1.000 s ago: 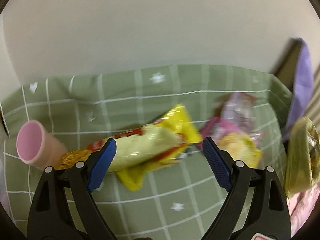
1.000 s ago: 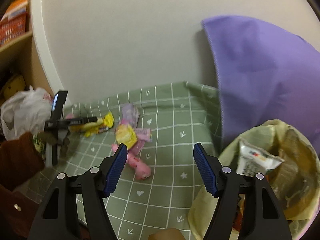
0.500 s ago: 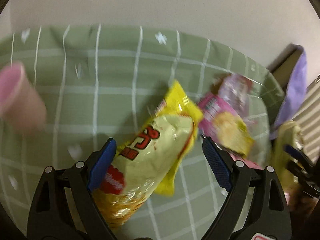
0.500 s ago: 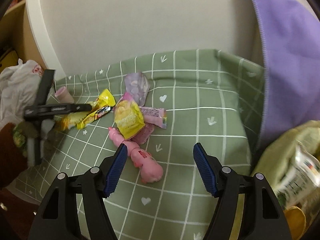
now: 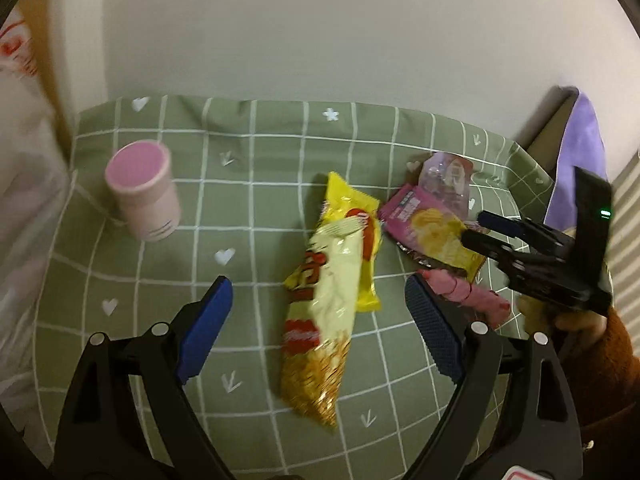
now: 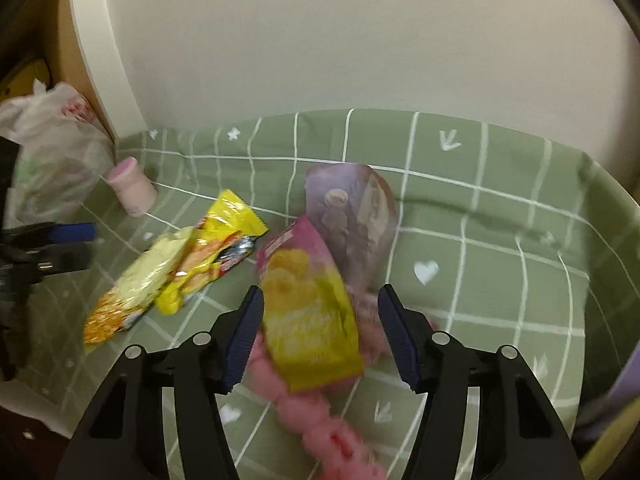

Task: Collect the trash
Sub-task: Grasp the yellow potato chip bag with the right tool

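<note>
A long yellow snack bag [image 5: 332,292] is seen lying on the green checked tablecloth [image 5: 248,184] between the wide-apart jaws of the left gripper [image 5: 318,320], while a pink-and-yellow chip packet [image 6: 308,312] is framed between the right gripper's [image 6: 320,328] equally parted jaws, nothing being clamped.

No readable text anywhere; only blurred red lettering on long yellow crinkled snack bag [image 5: 324,304], illegible; red print on white plastic carrier bag [image 6: 52,140] also too blurred to read.
</note>
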`<state>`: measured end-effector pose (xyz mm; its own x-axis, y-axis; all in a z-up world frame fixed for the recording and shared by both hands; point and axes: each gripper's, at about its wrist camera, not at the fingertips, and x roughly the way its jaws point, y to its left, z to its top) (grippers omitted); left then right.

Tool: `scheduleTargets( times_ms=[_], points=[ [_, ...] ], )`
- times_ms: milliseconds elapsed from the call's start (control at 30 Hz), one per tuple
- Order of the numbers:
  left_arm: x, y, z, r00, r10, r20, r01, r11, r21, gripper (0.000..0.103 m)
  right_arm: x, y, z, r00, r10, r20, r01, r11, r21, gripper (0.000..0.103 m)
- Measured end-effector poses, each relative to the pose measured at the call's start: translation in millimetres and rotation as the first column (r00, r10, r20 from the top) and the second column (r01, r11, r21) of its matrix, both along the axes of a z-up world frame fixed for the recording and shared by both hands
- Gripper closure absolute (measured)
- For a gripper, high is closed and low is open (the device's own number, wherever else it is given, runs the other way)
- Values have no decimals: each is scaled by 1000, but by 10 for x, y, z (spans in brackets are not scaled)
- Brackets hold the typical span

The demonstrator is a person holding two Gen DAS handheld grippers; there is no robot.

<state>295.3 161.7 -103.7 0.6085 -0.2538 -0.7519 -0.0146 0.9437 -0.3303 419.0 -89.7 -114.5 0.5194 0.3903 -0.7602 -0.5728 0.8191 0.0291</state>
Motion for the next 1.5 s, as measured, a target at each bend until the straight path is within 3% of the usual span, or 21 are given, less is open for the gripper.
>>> scheduleTargets(
  times_ms=[67, 133, 233, 433, 600, 700, 800, 967, 1000, 1033, 1100, 1133, 1233, 1333, 1500],
  points=[
    [-41, 41, 4, 1000, 29, -3, -29, 1000, -1, 19, 103, 78, -139, 999, -23, -26, 21, 998, -54, 50],
    [-95, 76, -24, 999, 44, -13, -44, 999, 5, 19, 133, 114, -220, 998, -27, -53, 24, 998, -63, 66],
    [-133, 81, -93, 999, 41, -25, -41, 999, 13, 19, 65, 55, -228, 995, -8, -103, 9, 1000, 7, 87],
    [-50, -79, -172, 1000, 1, -24, -1, 1000, -1, 19, -219, -180, 87, 997, -46, -55, 51, 994, 93, 92],
    [68, -198, -187, 999, -32, -26, 31, 999, -34, 19, -574, -435, 355, 993, -110, -34, 114, 981, 157, 92],
    [181, -285, -301, 993, -77, -93, 69, 994, -85, 19, -795, -460, 310, 992, -118, -43, 123, 983, 136, 92],
    [220, -348, -346, 991, -84, -106, 76, 994, -77, 19, -961, -520, 197, 990, -115, -84, 124, 986, 113, 92],
    [220, -410, -217, 995, -67, -68, 65, 997, -32, 19, -1104, -633, 168, 990, -100, -104, 118, 976, 182, 91],
    [206, -410, -170, 997, -56, -52, 54, 998, -23, 20, -1098, -648, 193, 991, -106, -86, 121, 973, 196, 88],
    [189, -394, -144, 998, -47, -41, 47, 999, -15, 20, -1088, -656, 218, 992, -107, -66, 118, 972, 205, 69],
    [154, -380, -85, 999, -35, -21, 35, 999, -1, 20, -1029, -640, 250, 995, -82, -51, 91, 969, 228, 46],
    [128, -359, -50, 999, -31, -8, 31, 999, 7, 19, -972, -607, 249, 997, -52, -65, 65, 972, 226, 46],
    [43, -326, 23, 999, -27, 21, 26, 999, 25, 19, -823, -360, 189, 993, 32, -113, -20, 994, 106, 48],
    [-65, -259, 82, 999, -7, 45, 5, 999, 50, 19, -756, -121, 196, 998, 63, -18, -63, 998, -14, 48],
    [-206, -64, 82, 998, 48, 44, -51, 997, 63, 19, -367, 141, 116, 987, 157, -25, -158, 986, -56, 48]
  ],
)
